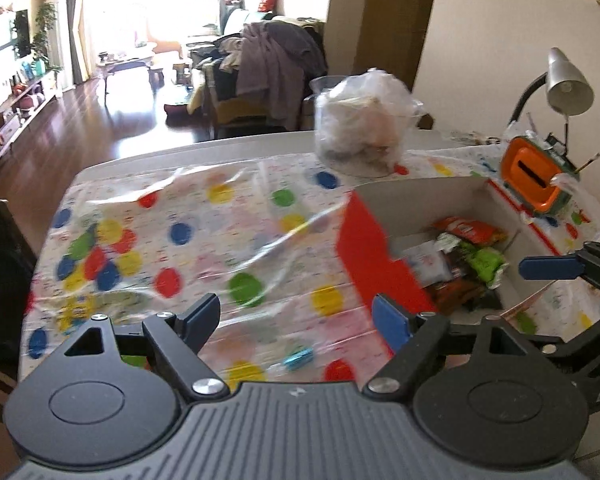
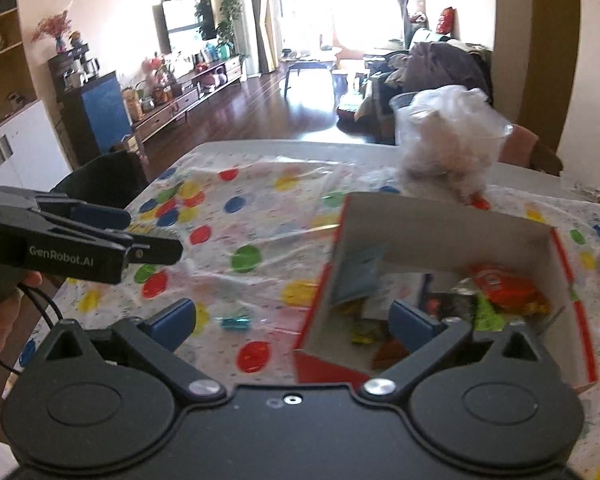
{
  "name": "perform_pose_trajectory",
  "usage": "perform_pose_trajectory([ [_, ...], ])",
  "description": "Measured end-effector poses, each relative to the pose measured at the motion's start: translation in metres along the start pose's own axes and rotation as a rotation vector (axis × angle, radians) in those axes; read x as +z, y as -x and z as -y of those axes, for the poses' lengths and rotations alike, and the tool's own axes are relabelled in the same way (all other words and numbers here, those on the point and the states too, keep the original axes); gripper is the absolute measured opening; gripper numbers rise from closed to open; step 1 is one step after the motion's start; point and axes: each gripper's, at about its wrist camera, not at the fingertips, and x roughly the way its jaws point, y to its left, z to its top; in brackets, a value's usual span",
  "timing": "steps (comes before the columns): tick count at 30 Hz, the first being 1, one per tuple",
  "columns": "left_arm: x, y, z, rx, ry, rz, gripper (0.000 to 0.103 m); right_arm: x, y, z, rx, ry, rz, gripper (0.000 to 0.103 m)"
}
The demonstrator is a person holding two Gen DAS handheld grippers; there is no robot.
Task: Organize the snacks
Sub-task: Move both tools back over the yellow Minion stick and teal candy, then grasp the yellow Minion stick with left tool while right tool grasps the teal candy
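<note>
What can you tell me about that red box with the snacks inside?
The red box looks like cardboard, red outside and plain grey-white inside, with its top open. It sits on the dotted tablecloth, towards the table's right side. Inside lie several snack packets: orange-red, green, white and dark ones, jumbled together. Neither gripper holds it; the right gripper hangs open near its front corner.

We're in a lived-in home: a television on the wall at upper left, a sofa heaped with clothes at upper right, dark wooden floor between, and a polka-dot tablecloth across the foreground.
</note>
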Motion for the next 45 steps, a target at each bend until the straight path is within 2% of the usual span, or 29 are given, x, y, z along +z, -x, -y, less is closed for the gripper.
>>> perform_pose_trajectory([
  [4,-0.012,0.004,-0.031,0.040,-0.008,-0.012,0.083,-0.001,-0.017,-0.026,0.015,0.002,-0.026,0.103],
  [9,-0.024,0.005,-0.074,0.045,-0.003,-0.034,0.083,0.001,-0.041,-0.056,0.041,-0.013,-0.058,0.103],
  [15,-0.037,-0.009,-0.128,0.067,0.019,-0.090,0.083,-0.003,-0.074,-0.085,0.042,0.040,-0.104,0.102],
  [21,-0.046,-0.030,-0.175,0.100,0.072,-0.138,0.083,-0.012,-0.111,-0.094,0.010,0.022,-0.191,0.096],
  [29,-0.046,-0.069,-0.209,0.124,0.111,-0.199,0.083,-0.011,-0.154,-0.087,-0.039,-0.070,-0.273,0.087],
  [34,-0.043,-0.091,-0.223,0.120,0.142,-0.226,0.082,-0.010,-0.172,-0.073,-0.043,-0.205,-0.336,0.072],
  [37,-0.040,-0.101,-0.232,0.122,0.161,-0.247,0.074,-0.010,-0.177,-0.068,-0.048,-0.273,-0.358,0.067],
  [40,-0.038,-0.111,-0.236,0.130,0.158,-0.265,0.074,-0.008,-0.183,-0.063,-0.082,-0.326,-0.377,0.053],
  [45,-0.033,-0.129,-0.238,0.130,0.141,-0.298,0.071,-0.003,-0.191,-0.058,-0.123,-0.375,-0.390,0.046],
])
